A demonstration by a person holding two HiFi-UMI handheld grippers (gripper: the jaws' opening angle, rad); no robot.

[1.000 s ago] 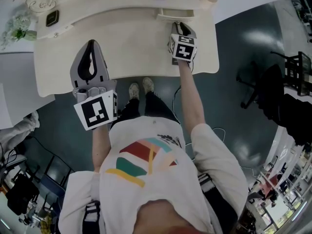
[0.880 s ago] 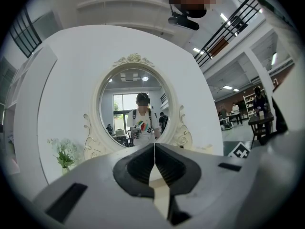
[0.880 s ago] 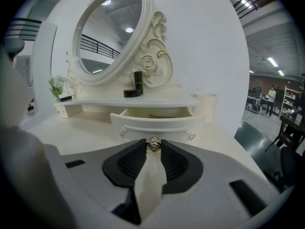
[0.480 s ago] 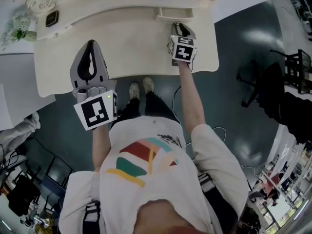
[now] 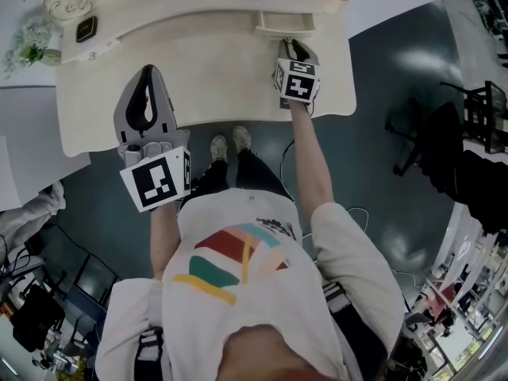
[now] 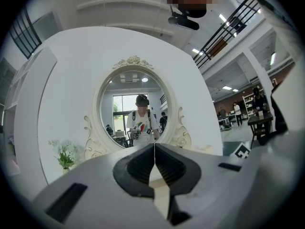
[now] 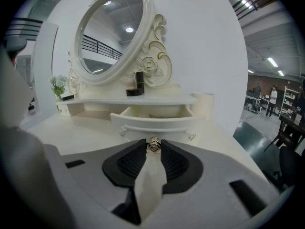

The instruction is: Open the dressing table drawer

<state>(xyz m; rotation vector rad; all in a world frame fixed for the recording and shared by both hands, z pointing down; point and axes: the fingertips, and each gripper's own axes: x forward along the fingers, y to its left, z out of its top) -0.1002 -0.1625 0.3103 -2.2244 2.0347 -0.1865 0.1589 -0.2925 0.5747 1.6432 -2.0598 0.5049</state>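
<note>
Cream dressing table (image 5: 222,78), oval mirror (image 6: 119,89), grey floor (image 5: 397,133)

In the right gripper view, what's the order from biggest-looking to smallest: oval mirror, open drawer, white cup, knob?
1. oval mirror
2. open drawer
3. white cup
4. knob, smallest-looking even though it is nearest the camera

Dressing table (image 5: 198,78) and drawer (image 7: 152,122) are cream, and the knob (image 7: 153,145) is brassy gold. The left gripper (image 5: 147,74) and right gripper (image 5: 292,44) are grey with black pads and carry black-and-white square-marker cubes. At ten o'clock in the head view are white flowers (image 5: 30,46) with green leaves. The mirror frame (image 7: 155,56) is cream with gilt scrollwork. The floor (image 5: 397,157) is dark slate.
</note>
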